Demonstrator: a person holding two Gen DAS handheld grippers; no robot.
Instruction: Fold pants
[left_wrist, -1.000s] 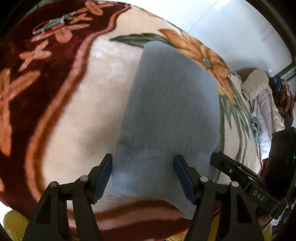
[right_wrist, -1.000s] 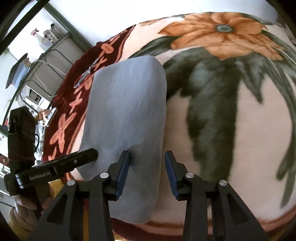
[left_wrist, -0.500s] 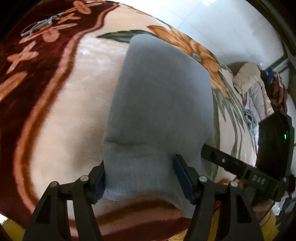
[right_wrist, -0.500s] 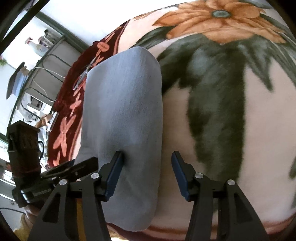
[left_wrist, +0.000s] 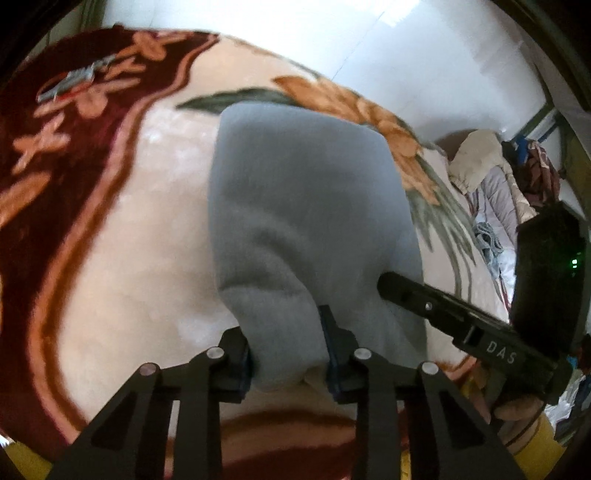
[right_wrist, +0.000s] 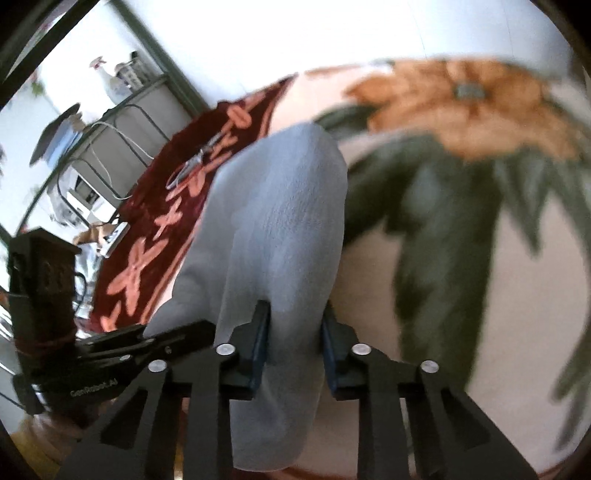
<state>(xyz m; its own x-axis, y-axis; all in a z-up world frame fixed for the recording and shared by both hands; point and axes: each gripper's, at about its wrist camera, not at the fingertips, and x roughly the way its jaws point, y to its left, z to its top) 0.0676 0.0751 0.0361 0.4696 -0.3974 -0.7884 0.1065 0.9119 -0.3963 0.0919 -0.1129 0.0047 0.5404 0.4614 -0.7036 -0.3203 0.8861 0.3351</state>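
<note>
Since the earlier frames the near end of the pants (left_wrist: 306, 221) has gathered into a ridge and come up off the blanket (left_wrist: 140, 266), because both pairs of jaws have just been closing on it. The grey pants lie along the flowered blanket, their long axis running from its near edge, where both grippers are, toward its far edge. The left gripper (left_wrist: 286, 345) pinches the near-left corner and the right gripper (right_wrist: 293, 341) pinches the near-right corner, side by side. The fold probably goes away from the holder.

Pants (left_wrist: 306, 221) soft matt knit, probably; blanket (left_wrist: 147, 240) plush.
</note>
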